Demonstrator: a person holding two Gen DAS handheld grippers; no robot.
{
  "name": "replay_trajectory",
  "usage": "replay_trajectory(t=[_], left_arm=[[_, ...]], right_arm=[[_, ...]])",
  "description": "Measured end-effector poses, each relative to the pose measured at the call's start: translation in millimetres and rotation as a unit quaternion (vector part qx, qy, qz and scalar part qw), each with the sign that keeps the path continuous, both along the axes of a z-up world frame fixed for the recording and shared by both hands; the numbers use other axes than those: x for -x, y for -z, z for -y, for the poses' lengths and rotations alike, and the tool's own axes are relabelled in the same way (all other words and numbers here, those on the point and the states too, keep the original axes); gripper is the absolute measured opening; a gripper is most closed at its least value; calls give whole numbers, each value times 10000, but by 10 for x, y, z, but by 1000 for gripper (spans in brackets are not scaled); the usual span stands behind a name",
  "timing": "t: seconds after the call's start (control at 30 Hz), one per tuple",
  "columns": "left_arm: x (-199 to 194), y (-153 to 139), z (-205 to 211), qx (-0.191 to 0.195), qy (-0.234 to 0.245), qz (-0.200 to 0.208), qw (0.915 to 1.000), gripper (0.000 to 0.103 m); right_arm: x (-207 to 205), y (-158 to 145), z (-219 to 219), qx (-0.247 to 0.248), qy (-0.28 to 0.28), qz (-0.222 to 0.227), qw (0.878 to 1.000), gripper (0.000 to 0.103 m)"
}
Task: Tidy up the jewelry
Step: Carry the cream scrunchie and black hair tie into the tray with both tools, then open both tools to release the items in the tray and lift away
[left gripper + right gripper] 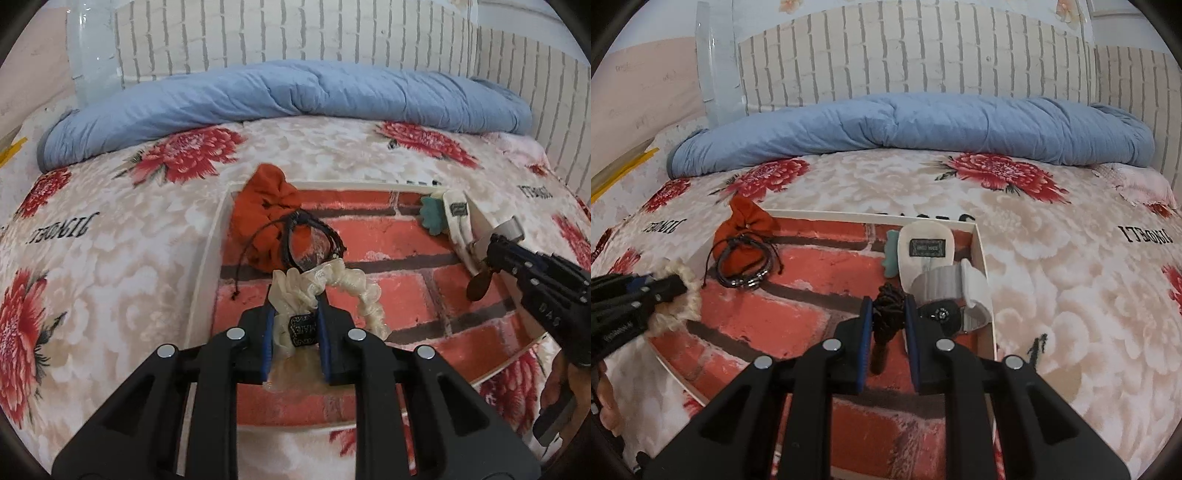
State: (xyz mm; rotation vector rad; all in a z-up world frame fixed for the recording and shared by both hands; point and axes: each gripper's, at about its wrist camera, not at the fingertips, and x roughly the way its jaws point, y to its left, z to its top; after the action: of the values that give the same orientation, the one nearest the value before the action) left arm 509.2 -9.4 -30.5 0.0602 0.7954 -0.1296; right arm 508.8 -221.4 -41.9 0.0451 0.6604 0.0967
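A shallow white-rimmed tray [207, 266] with a red brick-print floor lies on the bed. My left gripper [297, 314] is shut on a cream scrunchie [354, 288] over the tray's near left part. An orange scrunchie [266, 210] and a black cord bracelet [314, 236] lie behind it. My right gripper [889, 314] is shut on a dark brown scrunchie [886, 306] and holds it over the tray's right side. A cream hair piece with a label [927, 247], a teal flower piece [892, 254], a grey watch band [942, 284] and a black round piece [940, 314] sit by the right wall.
The tray [982, 258] rests on a floral bedspread [1071, 295] with red flowers. A rolled blue duvet [923, 125] lies along the far side against a brick-pattern wall [905, 55]. The right gripper's body shows in the left wrist view [546, 280].
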Motion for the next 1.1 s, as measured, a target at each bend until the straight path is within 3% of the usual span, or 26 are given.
replay_trajectory(t=[0.17,0.5,0.6,0.73,0.93,1.1], left_arm=[[-50,121,123,-313,82,2,9995,21],[-181,267,9,-59,-53,-181,9998,23],[-201,294,-5,-81,-76,-237,9997,37],[-217,307,-23,-81,-128,-270,9995,39],[-235,325,-90,32,-199,-316,9993,44],[-235,321,-130,-15,-302,-275,9992,58]], right_arm=[[-22,32,-19,263,67,80,9996,17],[-84,139,-28,431,135,-18,9990,17],[-85,155,-38,442,141,-50,9989,18],[-153,281,-39,410,100,-364,9984,18],[-139,272,-18,352,142,-351,9987,18],[-140,278,-11,324,106,-369,9987,21]])
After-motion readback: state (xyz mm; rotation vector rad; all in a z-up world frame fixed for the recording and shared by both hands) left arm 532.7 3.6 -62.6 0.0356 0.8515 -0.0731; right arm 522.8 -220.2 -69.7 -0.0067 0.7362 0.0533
